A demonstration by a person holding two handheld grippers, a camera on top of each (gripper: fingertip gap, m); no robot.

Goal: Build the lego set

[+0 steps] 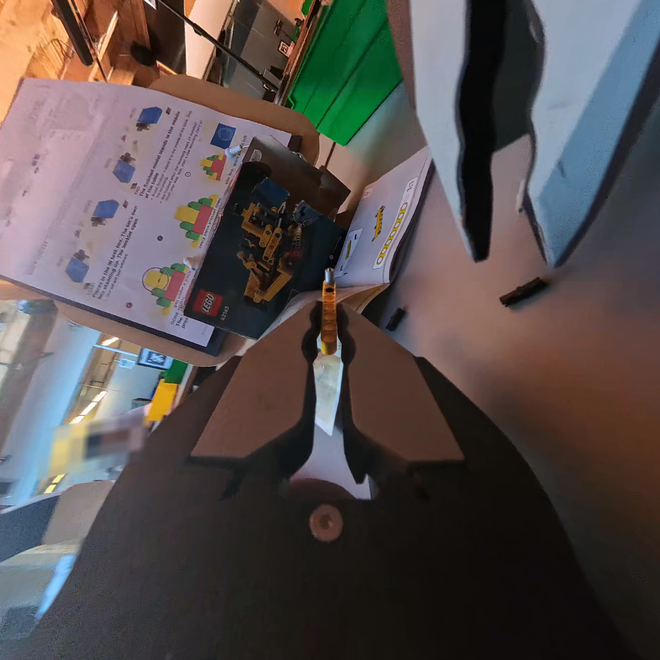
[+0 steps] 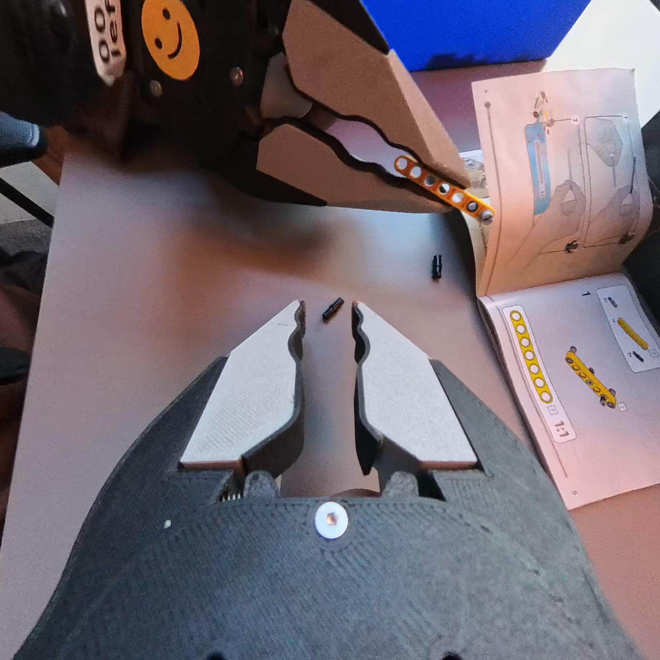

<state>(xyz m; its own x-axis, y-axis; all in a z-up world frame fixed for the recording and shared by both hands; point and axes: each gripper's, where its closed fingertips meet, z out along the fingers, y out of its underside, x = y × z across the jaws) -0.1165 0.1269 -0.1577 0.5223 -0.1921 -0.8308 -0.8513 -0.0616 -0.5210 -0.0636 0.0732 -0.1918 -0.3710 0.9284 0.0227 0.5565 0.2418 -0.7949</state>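
Gripping a yellow beam [image 1: 329,318] between nearly closed fingers, the left gripper [image 1: 328,323] holds the piece by its middle and rear, so that the front end sticks out past the fingertips. A grey pin [image 1: 329,275] sits in the hole at that free end. In the right wrist view the same beam [image 2: 443,187] shows its row of round holes, slanting down toward the booklet [image 2: 578,385], with the pin [image 2: 487,215] at its lower tip, and the left gripper [image 2: 446,193] comes in from the upper left above the table [image 2: 178,285].

The right gripper [image 2: 328,310] hangs low over the table with its fingers parted and nothing between them. A small black pin [image 2: 333,309] lies on the table just ahead of the gap between the fingertips, tilted, touching neither finger. A second black pin [image 2: 436,266] lies farther off to the right, near the curled edge of the booklet and below the end of the beam. From the left wrist view the right gripper [image 1: 500,250] appears at the upper right, and the two black pins [image 1: 523,291] [image 1: 396,317] lie on the table apart from each other.

The booklet lies open at the table's right side, its near page showing a drawing of a yellow beam. Behind it in the left wrist view stands the set's dark box [image 1: 264,250], leaning against a large printed sheet [image 1: 107,185]. A blue box [image 2: 471,28] sits at the far edge of the table.
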